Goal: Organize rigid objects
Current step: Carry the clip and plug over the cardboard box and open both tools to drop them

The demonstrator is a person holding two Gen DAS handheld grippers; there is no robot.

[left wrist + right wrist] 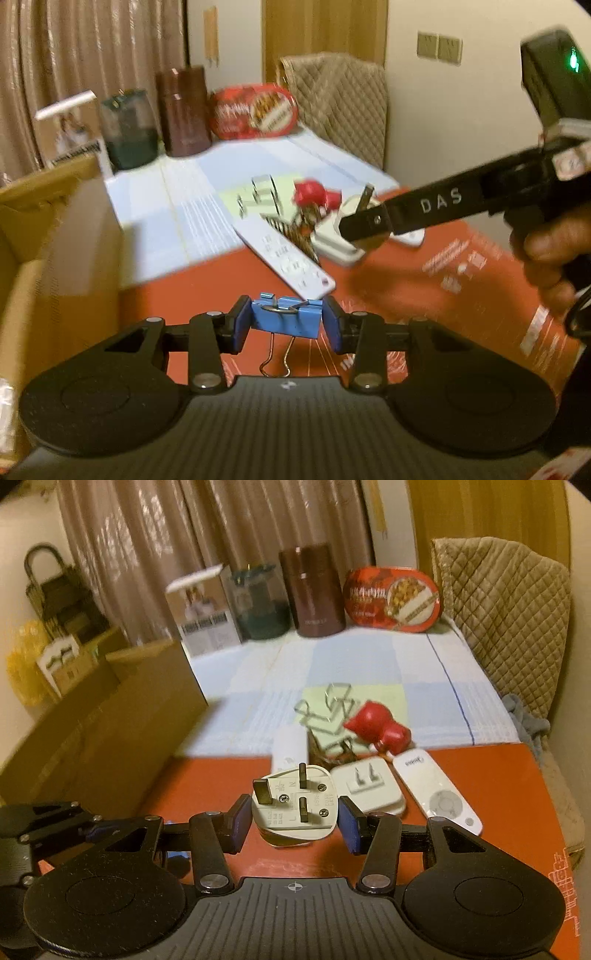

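My left gripper [286, 317] is shut on a blue binder clip [291, 326], held clear above the orange-red box lid [424, 295]; the clip's wire handles hang below. My right gripper [293, 812] is shut on a white three-pin plug [291, 808], pins facing the camera. In the left wrist view that plug [352, 206] sits at the tip of the right gripper's black finger [406, 210], and a hand grips the handle at the right edge. A long white remote [288, 254] lies just beyond the clip.
A white adapter [369, 786], a second remote [439, 794], a red figurine [376, 727] and metal wire pieces [332, 705] lie ahead. An open cardboard box [129, 709] stands left. A brown canister [314, 594], jar, red tin [391, 598] and quilted chair [509, 620] line the back.
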